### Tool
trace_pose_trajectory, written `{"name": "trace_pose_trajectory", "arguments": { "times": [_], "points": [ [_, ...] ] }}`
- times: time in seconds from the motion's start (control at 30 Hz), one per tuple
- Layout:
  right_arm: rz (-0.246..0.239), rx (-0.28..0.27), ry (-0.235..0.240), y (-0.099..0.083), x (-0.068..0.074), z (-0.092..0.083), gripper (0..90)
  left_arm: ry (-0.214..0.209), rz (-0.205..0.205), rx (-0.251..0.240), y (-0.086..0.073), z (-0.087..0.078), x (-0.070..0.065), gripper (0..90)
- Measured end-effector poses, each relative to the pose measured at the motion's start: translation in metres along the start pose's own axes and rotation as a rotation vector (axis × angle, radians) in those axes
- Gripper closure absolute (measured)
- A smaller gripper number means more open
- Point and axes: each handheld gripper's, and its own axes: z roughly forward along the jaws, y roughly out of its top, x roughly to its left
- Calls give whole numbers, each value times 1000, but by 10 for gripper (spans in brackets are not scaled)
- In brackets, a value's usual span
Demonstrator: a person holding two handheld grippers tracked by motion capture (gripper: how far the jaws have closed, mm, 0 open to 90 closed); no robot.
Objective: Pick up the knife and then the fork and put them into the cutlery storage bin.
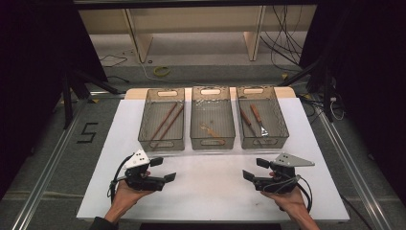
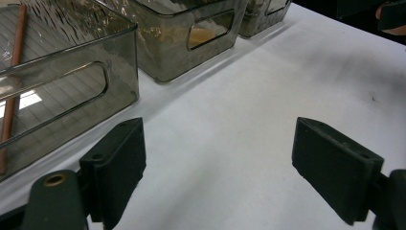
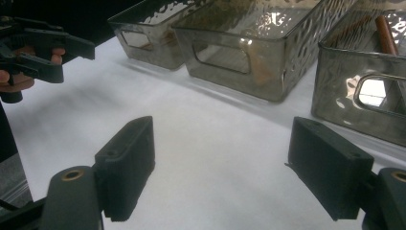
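Three smoky clear bins stand in a row at the back of the white table (image 1: 210, 196). The left bin (image 1: 161, 144) holds two long brown sticks (image 1: 165, 122). A pale wooden utensil (image 1: 213, 132) lies in the middle bin (image 1: 212, 140). Wooden-handled utensils (image 1: 256, 115) lie in the right bin (image 1: 265, 141). My left gripper (image 1: 163, 169) is open over bare table, in front of the left bin. My right gripper (image 1: 255, 169) is open in front of the right bin. Nothing sits between the jaws of the left gripper (image 2: 218, 158) or the right gripper (image 3: 220, 163).
In the left gripper view, the left bin's handle wall (image 2: 72, 76) is close on the left, with a stick (image 2: 12, 86) inside. The right gripper view has the right bin (image 3: 364, 72) near on the right. Shelving and cables lie beyond the table's far edge.
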Motion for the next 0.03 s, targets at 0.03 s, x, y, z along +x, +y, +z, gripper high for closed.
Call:
{"name": "trace_pose_trajectory", "arguments": {
  "times": [0.03],
  "points": [
    [0,1,-1,0,0,0,251,0,1,1,0,0,0,185]
  ]
}}
